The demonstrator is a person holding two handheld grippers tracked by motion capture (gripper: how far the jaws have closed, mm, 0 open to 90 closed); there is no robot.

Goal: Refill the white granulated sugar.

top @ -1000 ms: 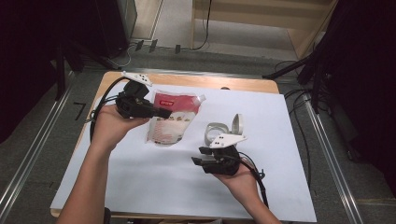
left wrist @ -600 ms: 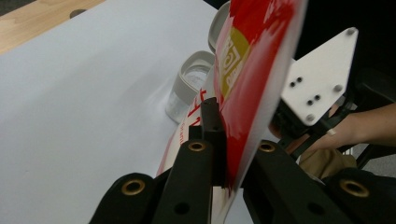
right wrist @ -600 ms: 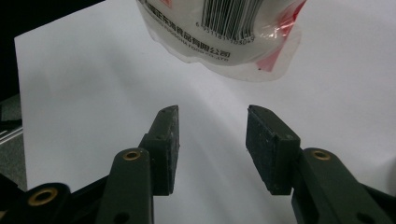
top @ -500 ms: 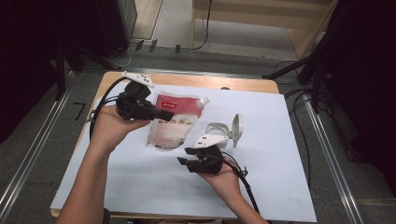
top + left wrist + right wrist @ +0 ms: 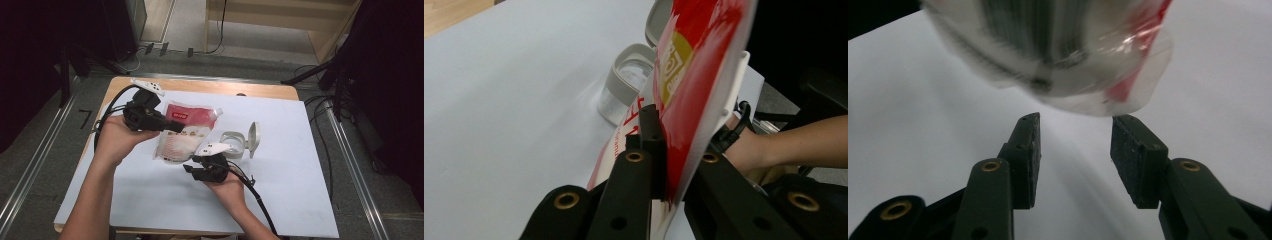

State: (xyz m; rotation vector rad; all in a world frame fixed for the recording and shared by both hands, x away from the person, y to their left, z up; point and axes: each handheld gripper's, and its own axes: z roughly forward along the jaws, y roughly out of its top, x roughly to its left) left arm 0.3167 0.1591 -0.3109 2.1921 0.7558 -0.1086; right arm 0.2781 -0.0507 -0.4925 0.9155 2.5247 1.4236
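A red and white plastic pouch point(image 5: 184, 131) is hanging tilted above the white table sheet point(image 5: 280, 200), pinched at its upper edge by the left gripper point(image 5: 667, 165). Just below its clear lower end, the right gripper point(image 5: 1075, 150) is waiting with jaws spread apart, holding nothing. Beside that gripper, a small clear container with a grey flip lid point(image 5: 239, 143) is standing open.

Left forearm enters from the near left edge, hand point(image 5: 116, 140) wrapped around the left gripper point(image 5: 172, 127), which points right, toward the table's middle. Jaws pinched together on the edge of a red pouch point(image 5: 182, 131), holding it tilted. Right forearm enters from the near edge at centre-right, palm up under the right gripper point(image 5: 189, 167), pointing left. Its jaws stand apart, pads point(image 5: 1029, 150) bare, just below the pouch's lower end.
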